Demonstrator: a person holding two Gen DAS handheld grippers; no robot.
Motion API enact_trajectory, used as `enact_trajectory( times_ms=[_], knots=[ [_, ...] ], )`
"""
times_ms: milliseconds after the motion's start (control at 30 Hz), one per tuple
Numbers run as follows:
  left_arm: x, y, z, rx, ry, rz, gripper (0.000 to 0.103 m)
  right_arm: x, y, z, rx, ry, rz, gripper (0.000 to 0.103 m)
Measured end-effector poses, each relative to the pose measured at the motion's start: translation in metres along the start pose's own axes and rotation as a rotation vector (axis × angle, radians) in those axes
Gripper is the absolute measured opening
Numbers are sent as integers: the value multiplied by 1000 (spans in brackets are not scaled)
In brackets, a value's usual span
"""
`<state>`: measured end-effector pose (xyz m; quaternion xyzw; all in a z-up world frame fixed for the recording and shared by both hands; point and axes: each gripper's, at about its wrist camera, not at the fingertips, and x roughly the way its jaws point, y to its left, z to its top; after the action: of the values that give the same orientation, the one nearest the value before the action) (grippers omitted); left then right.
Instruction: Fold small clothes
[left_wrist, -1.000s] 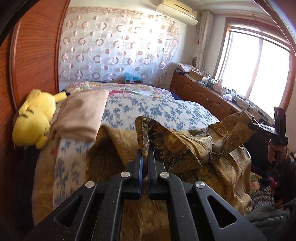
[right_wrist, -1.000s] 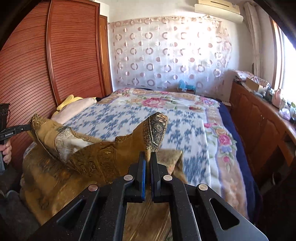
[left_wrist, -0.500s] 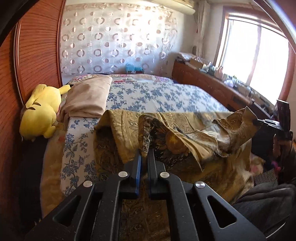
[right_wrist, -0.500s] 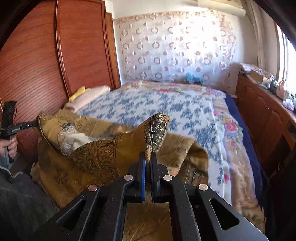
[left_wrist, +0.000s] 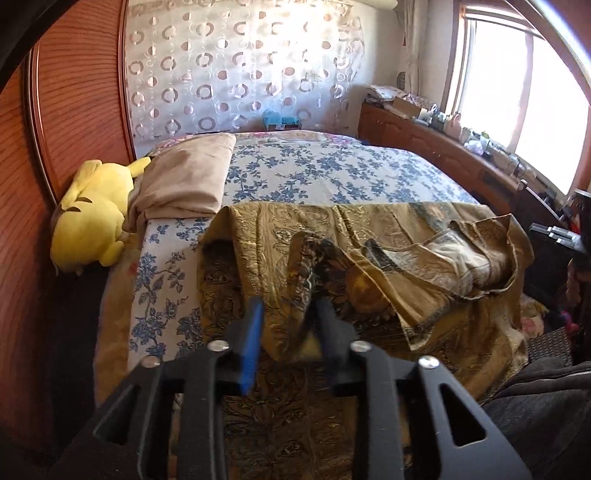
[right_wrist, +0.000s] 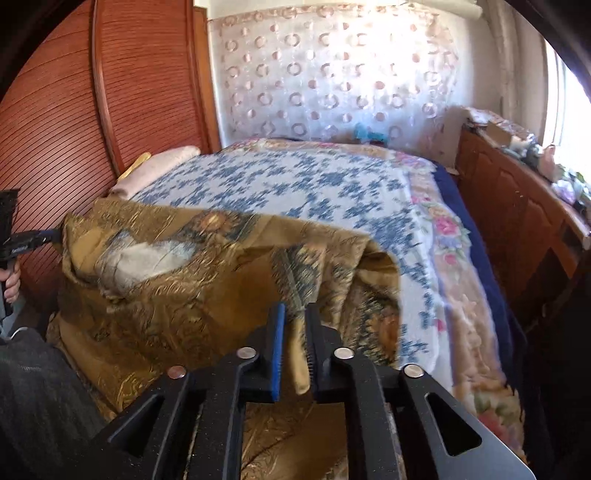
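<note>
Two grippers, both with jaws parted. Left gripper (left_wrist: 286, 314): jaws spread wide, a fold of the gold patterned garment (left_wrist: 369, 258) lying loose between them, not pinched. Right gripper (right_wrist: 293, 325): jaws narrowly apart, a strip of the same garment (right_wrist: 207, 280) hanging in the gap; cannot tell whether touching either pad. Garment draped over the near end of the bed (left_wrist: 332, 173), upper layer folded over the lower, pale lining showing at one corner. Blue-flowered bedspread (right_wrist: 295, 184) beyond. Yellow plush toy (left_wrist: 92, 214) beside a beige folded blanket (left_wrist: 188, 177) at the left edge, against the wooden wardrobe (right_wrist: 129, 92). Circle-patterned curtain (left_wrist: 240, 66) behind; wooden cabinet (right_wrist: 517, 206) along the right.
</note>
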<state>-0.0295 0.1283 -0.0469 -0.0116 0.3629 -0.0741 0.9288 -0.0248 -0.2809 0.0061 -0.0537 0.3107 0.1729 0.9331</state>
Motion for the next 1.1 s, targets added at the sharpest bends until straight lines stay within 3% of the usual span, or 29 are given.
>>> enact_trajectory(
  times_ms=[33, 100, 167, 233, 267, 533, 633, 933, 1100],
  knots=[
    [1, 0, 0, 0, -1, -3, 40, -1, -1, 2, 13, -10, -7, 34],
    [3, 1, 2, -9, 9, -14, 41, 0, 1, 3, 22, -23, -7, 36],
    [4, 3, 3, -18, 9, -12, 52, 6, 6, 6, 13, -20, -31, 37],
    [2, 5, 5, -29, -8, -24, 76, 13, 9, 5, 5, -17, -52, 38],
    [1, 5, 7, -34, -15, -29, 79, 15, 10, 5, 4, -17, -50, 38],
    [0, 15, 30, -63, -76, -29, 79, 51, 6, 22, 29, -9, -32, 53],
    [12, 27, 42, -85, -72, -35, 79, 65, 2, 29, 36, -4, -42, 54],
    [72, 58, 63, -109, 31, 35, 79, 91, -19, 39, 61, 53, -92, 54],
    [94, 57, 67, -78, 71, 41, 79, 109, -28, 46, 74, 103, -85, 62]
  ],
)
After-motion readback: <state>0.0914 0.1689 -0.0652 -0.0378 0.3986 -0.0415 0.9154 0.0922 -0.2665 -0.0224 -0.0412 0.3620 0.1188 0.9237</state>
